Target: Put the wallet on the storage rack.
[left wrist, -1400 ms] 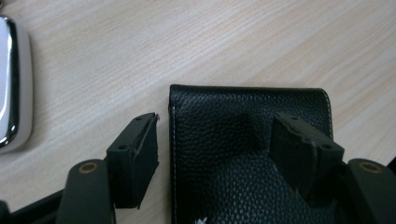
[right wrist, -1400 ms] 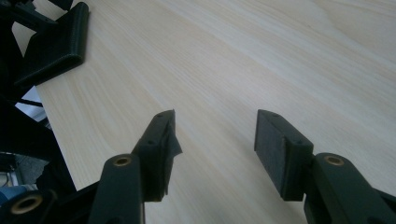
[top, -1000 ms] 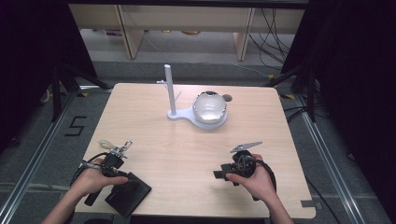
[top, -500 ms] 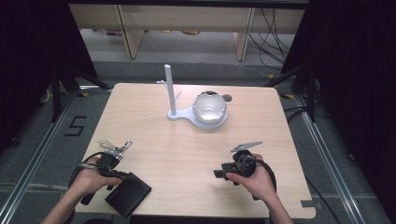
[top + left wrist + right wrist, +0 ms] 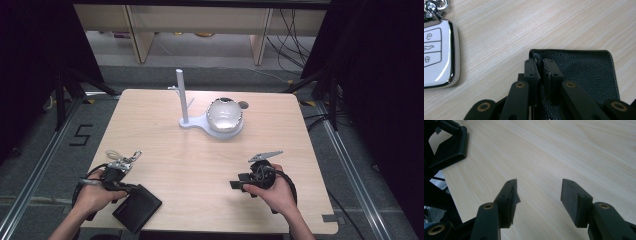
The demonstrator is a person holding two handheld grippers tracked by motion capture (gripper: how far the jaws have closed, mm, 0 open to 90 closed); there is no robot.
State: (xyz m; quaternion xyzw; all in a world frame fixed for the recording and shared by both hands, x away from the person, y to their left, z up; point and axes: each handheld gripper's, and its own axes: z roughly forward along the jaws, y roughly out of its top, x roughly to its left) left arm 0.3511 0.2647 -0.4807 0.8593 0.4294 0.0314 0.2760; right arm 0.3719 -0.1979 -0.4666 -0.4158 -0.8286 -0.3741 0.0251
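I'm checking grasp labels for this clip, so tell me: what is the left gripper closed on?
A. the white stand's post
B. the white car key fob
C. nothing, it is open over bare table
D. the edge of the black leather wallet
D: in the left gripper view, the left gripper has its jaws pinched on the edge of the black leather wallet, while the key fob lies apart on the table.

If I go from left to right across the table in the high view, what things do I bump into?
Left hand-held gripper pinching the black wallet → white stand post → shiny silver ball → right hand-held gripper, jaws open, holding nothing.
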